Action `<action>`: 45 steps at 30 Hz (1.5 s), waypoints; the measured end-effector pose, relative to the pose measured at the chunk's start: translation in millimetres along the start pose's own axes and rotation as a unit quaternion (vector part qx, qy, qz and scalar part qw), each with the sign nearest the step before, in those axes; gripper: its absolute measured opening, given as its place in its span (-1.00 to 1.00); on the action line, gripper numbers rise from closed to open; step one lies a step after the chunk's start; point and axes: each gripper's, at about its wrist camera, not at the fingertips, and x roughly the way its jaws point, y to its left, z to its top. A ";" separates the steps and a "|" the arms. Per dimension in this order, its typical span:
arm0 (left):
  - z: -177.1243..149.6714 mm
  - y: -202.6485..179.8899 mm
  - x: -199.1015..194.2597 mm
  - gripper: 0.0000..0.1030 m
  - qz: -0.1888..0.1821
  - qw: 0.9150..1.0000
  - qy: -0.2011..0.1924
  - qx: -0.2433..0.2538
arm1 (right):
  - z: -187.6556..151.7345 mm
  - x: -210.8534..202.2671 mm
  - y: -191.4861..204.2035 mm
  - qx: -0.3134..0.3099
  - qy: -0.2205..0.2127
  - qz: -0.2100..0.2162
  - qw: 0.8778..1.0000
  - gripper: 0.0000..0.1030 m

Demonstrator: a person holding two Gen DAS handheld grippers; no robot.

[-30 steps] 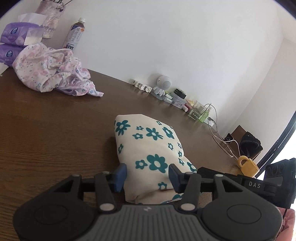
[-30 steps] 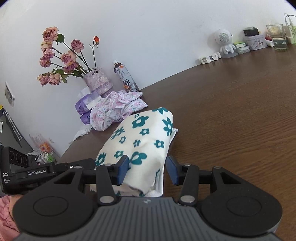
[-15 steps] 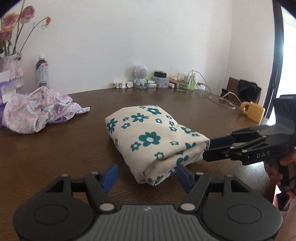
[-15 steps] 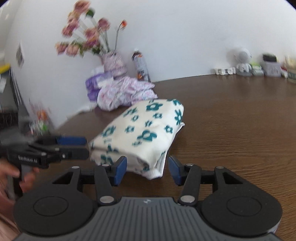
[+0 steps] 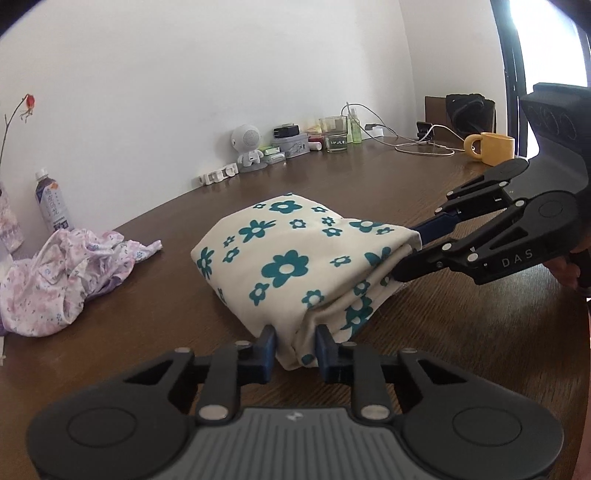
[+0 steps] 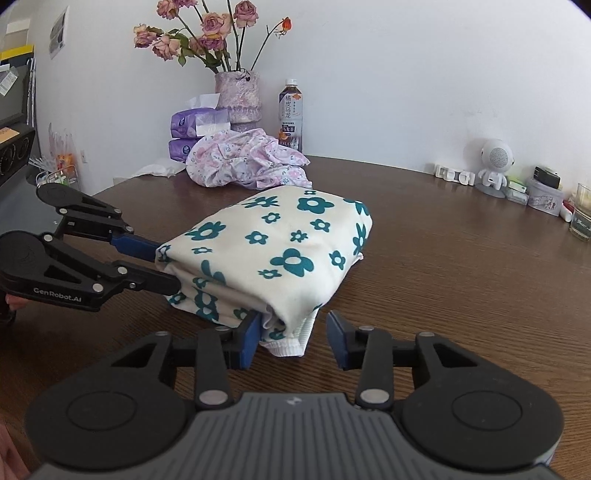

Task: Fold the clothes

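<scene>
Wood-grain table (image 5: 443, 332), soft folded floral bundle (image 5: 295, 266), left fingers (image 5: 266, 345) clamping it, right fingers (image 6: 249, 334) spread.

two garments (image 6: 273, 251), two claws (image 5: 295, 347), one bottle (image 6: 291, 114)

Even, bright daylight in both views. Left wrist view: blown-out window glare (image 5: 546, 33) at 1 o'clock; wall (image 5: 221, 74) greyer toward 9 o'clock. Soft sheen on the tabletop (image 6: 461, 258); faint shadow beneath the folded floral cloth (image 6: 280, 251). Focus sharp; fisheye bending and dark corner vignetting.
</scene>
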 end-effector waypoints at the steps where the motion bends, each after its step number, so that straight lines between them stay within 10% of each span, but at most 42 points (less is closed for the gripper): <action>1: -0.1 0.2 -0.1 -0.68 -0.001 1.000 -0.001 -0.001 | 0.0 0.5 0.7 -0.002 0.000 0.001 1.000 -0.38; 9: -0.8 4.5 1.2 -0.74 -0.005 0.999 -0.005 -0.037 | -0.9 7.5 -4.3 0.025 0.007 0.021 0.999 -0.77; 21: -0.6 -3.8 -2.8 -0.69 0.022 0.998 -0.013 -0.053 | -0.9 9.1 -4.2 0.042 0.010 0.019 0.999 -0.78; 24: -0.2 1.9 -15.1 -0.47 0.011 0.996 -0.029 -0.079 | -0.6 3.2 -5.2 0.050 0.009 0.021 0.998 -0.50; 28: 5.4 27.0 -30.6 0.09 -0.022 0.983 -0.070 -0.170 | 1.0 -15.2 -20.3 0.103 -0.019 0.040 0.994 -0.15; 38: -0.8 67.3 19.6 0.06 -0.015 0.911 -0.032 -0.410 | 10.4 22.0 -34.1 0.203 -0.019 0.029 0.979 -0.08; 45: 0.9 51.5 25.2 -0.29 -0.006 0.927 -0.045 -0.373 | 11.4 43.3 -42.1 0.255 -0.014 0.025 0.967 -0.29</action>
